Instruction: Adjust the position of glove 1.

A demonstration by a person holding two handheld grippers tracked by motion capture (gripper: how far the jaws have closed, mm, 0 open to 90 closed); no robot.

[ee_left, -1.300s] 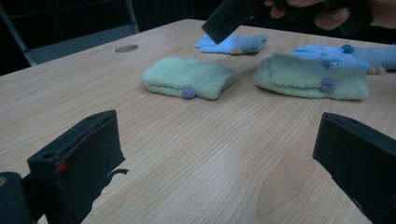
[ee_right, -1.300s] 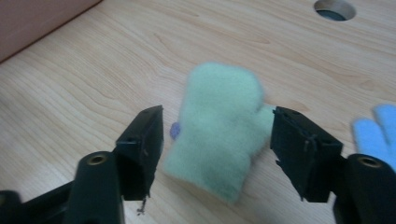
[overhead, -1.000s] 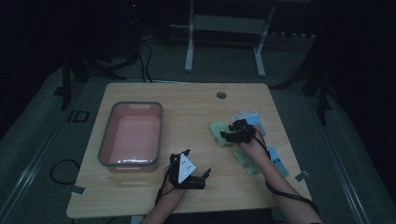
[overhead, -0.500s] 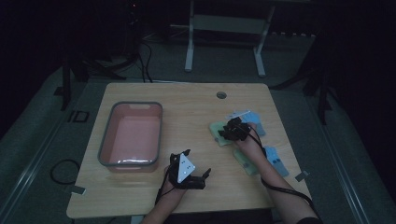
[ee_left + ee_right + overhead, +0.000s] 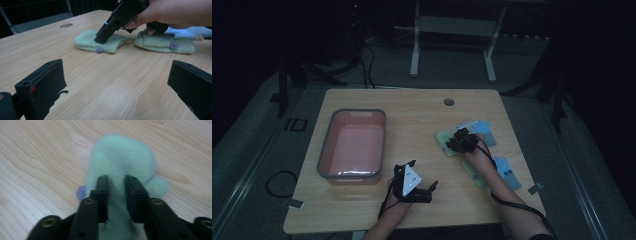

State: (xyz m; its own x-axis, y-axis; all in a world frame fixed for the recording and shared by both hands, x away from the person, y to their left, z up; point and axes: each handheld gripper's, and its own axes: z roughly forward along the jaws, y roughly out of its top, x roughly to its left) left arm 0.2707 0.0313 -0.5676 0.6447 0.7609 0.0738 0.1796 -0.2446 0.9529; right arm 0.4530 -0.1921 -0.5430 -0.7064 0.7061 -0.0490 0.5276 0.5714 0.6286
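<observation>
A fuzzy green sock [image 5: 442, 137] with a small purple dot [image 5: 81, 192] lies flat on the wooden table [image 5: 412, 125], right of centre. My right gripper [image 5: 453, 145] points down onto it. Its jaws have just been closing, and a ridge of the green sock [image 5: 120, 155] is pinched between them [image 5: 116, 182]. In the left gripper view the right gripper [image 5: 100, 40] presses into that sock [image 5: 85, 42]. My left gripper [image 5: 423, 175] rests near the front edge, open [image 5: 117, 87] with nothing between its jaws. A second green sock [image 5: 162, 45] lies beside the first.
A pink bin [image 5: 324, 165] with a grey rim stands on the left half of the table. Light blue socks [image 5: 484, 131] [image 5: 508, 172] lie by the right forearm near the right edge. A round cable hole [image 5: 449, 102] sits at the back.
The right gripper has shifted slightly left and settled onto the green sock, with its jaws drawn in on the fabric. The left gripper has stayed where it was.
</observation>
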